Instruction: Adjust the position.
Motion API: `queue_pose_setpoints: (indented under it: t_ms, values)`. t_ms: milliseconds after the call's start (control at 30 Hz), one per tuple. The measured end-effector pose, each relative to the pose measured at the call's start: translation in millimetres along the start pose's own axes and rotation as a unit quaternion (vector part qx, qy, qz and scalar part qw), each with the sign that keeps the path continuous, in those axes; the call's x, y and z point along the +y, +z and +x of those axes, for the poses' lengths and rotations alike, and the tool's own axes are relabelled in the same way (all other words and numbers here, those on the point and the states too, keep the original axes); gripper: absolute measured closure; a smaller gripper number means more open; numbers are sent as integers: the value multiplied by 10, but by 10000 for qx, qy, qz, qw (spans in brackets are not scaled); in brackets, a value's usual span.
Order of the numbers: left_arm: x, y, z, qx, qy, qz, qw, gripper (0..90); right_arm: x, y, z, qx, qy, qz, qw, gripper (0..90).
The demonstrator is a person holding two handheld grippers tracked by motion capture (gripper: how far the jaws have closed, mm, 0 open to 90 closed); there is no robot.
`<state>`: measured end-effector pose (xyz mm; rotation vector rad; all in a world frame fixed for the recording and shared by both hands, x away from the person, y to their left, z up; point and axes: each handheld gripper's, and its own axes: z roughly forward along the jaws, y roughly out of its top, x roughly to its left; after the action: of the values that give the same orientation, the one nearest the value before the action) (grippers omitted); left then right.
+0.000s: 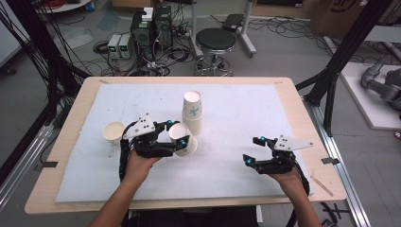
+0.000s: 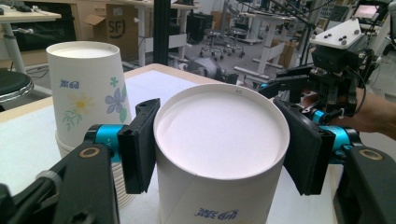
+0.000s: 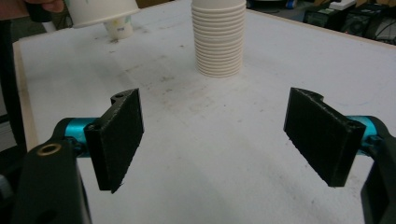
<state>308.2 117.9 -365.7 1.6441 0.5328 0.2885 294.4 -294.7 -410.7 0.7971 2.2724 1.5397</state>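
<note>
Left gripper (image 2: 219, 149): its 2 fingers (image 2: 140, 144) clamp the side walls of an upside-down paper cup (image 2: 222, 140), base up, presumably so it comes down mouth-first. From above, that cup (image 1: 183, 138) sits at 7 o'clock of the inverted cup stack (image 1: 193, 112), just beside it; whether its rim meets the white worktop (image 1: 236, 179) I cannot tell. Right gripper (image 3: 219, 135): fingers wide, nothing between them, waiting at 3 o'clock, well apart. A lone upright cup (image 1: 113, 133) stands at 9 o'clock. The stack's top is cut off in the right gripper view.
</note>
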Motion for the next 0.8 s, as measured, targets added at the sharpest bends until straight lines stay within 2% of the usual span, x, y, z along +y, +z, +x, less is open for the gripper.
queue_pose_setpoints:
  t_ms: [200, 500, 633, 800]
  values:
    - [3, 49, -17, -98, -37, -24, 9999, 354, 26, 53, 64, 347, -99, 28, 9993, 206]
    - [-12, 183, -144, -309, 59, 12, 9995, 354, 59, 95, 149, 591, -161, -13, 9981, 207]
    - [-24, 254, -206, -452, 35, 22, 9990, 354, 86, 124, 205, 722, -209, -38, 9972, 207]
    - [-40, 358, -272, -705, 78, 162, 9974, 354, 118, 155, 249, 857, -283, -38, 9959, 207]
